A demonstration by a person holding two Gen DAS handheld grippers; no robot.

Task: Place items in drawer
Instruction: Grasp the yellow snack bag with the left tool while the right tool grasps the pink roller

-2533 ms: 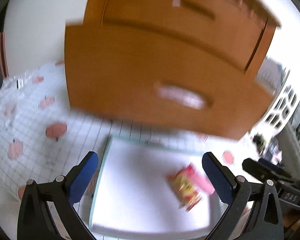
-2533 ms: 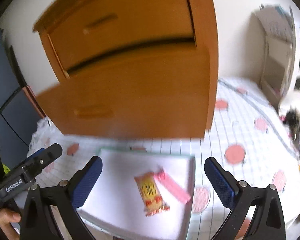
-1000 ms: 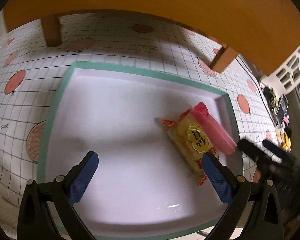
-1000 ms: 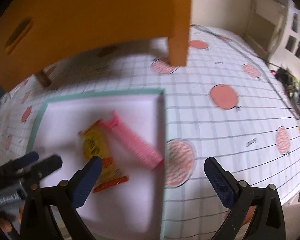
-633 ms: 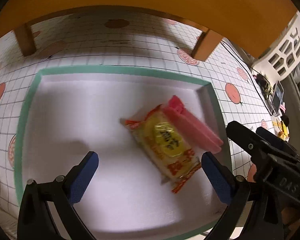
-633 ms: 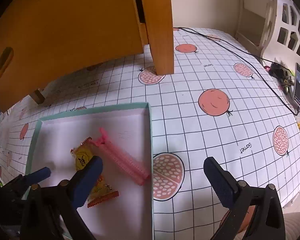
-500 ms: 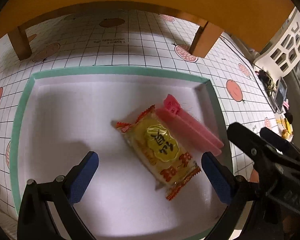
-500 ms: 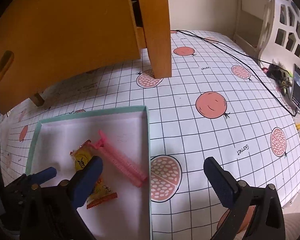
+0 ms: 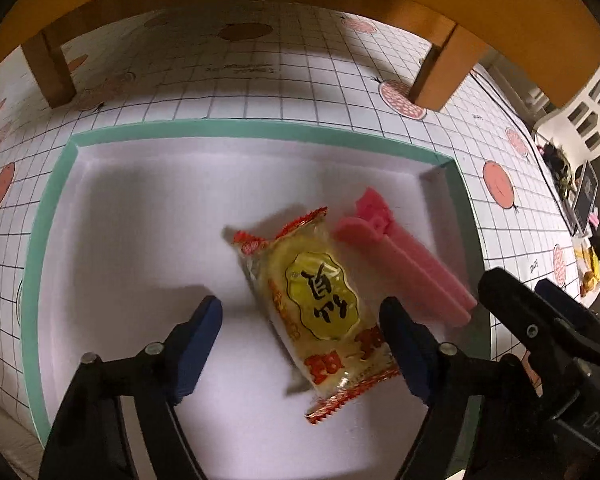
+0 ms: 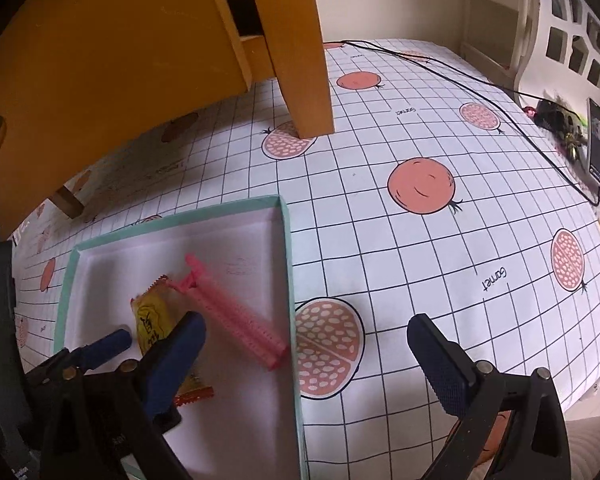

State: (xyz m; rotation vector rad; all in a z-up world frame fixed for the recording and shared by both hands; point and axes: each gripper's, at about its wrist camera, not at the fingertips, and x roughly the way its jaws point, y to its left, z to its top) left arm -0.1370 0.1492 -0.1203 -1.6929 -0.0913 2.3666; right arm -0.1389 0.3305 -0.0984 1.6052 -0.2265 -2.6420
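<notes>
The left gripper [image 9: 300, 344] has just been narrowing its jaws, half-closed astride the snack packet [image 9: 316, 300], pads not yet pressing. The packet is probably light, crinkly and slippery; pinch across its puffy middle. Beside it lies a stiff pink clip [image 9: 404, 264], both in the tray [image 9: 44, 240]. The right gripper [image 10: 304, 356] hangs wide, empty. Beyond: gridded counter [image 10: 420, 248], wooden drawer unit [image 10: 100, 60].

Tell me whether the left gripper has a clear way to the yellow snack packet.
Probably yes: the left gripper, fingers closing in, straddles the yellow snack packet; nothing lies between them.
</notes>
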